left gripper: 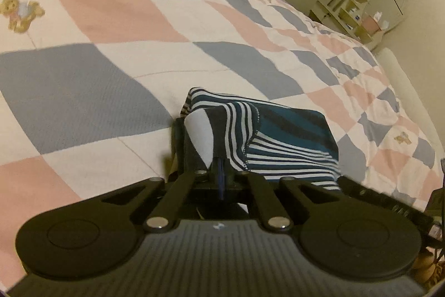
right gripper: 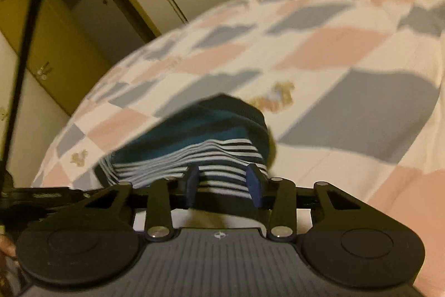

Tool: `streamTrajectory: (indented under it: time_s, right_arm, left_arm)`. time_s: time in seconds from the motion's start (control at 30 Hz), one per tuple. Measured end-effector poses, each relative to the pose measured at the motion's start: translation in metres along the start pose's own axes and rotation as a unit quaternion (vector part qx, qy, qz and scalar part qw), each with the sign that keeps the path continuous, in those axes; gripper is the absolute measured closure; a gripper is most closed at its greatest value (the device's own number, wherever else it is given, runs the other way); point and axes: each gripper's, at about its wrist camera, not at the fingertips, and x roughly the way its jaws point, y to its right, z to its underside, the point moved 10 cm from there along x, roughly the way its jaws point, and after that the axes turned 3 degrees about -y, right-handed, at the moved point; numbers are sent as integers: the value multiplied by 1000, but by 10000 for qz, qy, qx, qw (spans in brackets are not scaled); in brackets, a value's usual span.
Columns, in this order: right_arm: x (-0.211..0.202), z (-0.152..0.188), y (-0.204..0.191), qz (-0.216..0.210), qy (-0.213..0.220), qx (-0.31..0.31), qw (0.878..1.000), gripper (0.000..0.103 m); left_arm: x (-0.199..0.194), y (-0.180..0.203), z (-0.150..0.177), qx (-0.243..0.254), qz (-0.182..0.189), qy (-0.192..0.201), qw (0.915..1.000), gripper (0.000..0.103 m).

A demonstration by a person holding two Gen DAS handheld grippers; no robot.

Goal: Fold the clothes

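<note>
Dim, warm yellowish indoor light; fisheye bending and dark corners; right wrist view motion-blurred across the quilt [right gripper: 319, 52].

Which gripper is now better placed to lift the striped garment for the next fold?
Probably the left gripper: its jaws are shut on an edge of the striped garment. The right gripper has cloth between its pads, but they stand apart.
</note>
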Motion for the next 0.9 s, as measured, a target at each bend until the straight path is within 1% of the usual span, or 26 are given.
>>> streamTrajectory:
  time_s: [0.07,0.17,0.33,0.63,0.77,0.9]
  right_arm:
    - [8,1,0,71,-100,-49,9999,62]
    - [10,0,-1,128,-183,-119,9997,61]
    - [8,1,0,113,-199,-78,9997,61]
    - [8,2,-2,209,-270,-205,9992,60]
    - [10,2,-3,247,-363,-320,9985,60]
    - [12,4,-3,323,-375,-441,9978,60]
  left_arm:
    - [4,-3,1,-25,-19,41,10000,100]
    - [4,-4,1,-73,-11,62,10000,100]
    - [2,-2,2,20,-61,80,9999,100]
    - [1,3,5,128,-198,165,9996,100]
    - [0,4,7,149,-236,210,9994,100]
    - [2,6,6,225,-351,208,9989,100]
